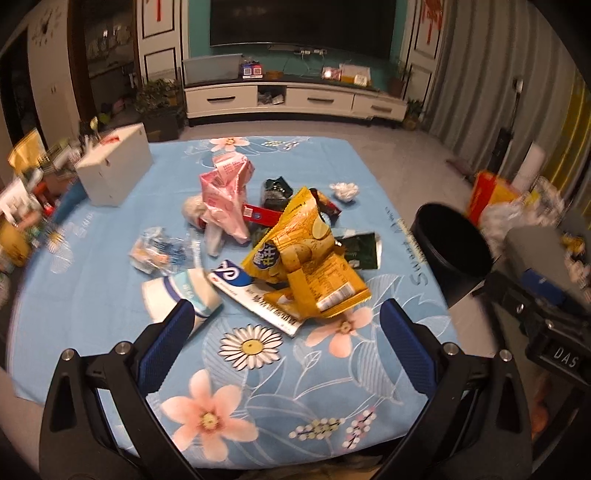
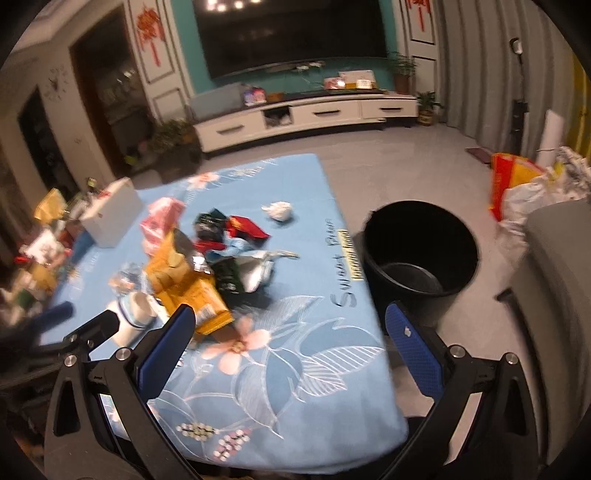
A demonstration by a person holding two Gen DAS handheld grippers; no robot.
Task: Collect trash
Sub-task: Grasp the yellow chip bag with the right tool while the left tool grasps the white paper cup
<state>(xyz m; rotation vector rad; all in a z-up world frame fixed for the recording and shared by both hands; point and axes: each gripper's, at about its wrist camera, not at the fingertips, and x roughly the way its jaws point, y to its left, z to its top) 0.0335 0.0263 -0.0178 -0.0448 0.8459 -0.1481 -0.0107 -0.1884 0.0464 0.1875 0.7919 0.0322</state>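
While both claws hang with jaws wide apart and empty, the table [image 1: 110, 236] in its blue flowered cloth carries the trash. Beside its right edge stands a black bin [image 2: 421, 247]. A yellow chip bag [image 1: 306, 258] tops the heap mid-table, ahead of the left gripper [image 1: 286, 314]; the right gripper [image 2: 291, 317] hovers over the near right corner.

Warm, dim indoor light fills both views. Ceiling lamps glare as bright spots on the dark television screen [image 2: 291, 33] in the right wrist view. Fisheye bending curves the walls and darkens every corner. Left of the yellow chip bag [image 1: 306, 254] the clutter smears with motion blur; the bag itself stays fairly sharp.
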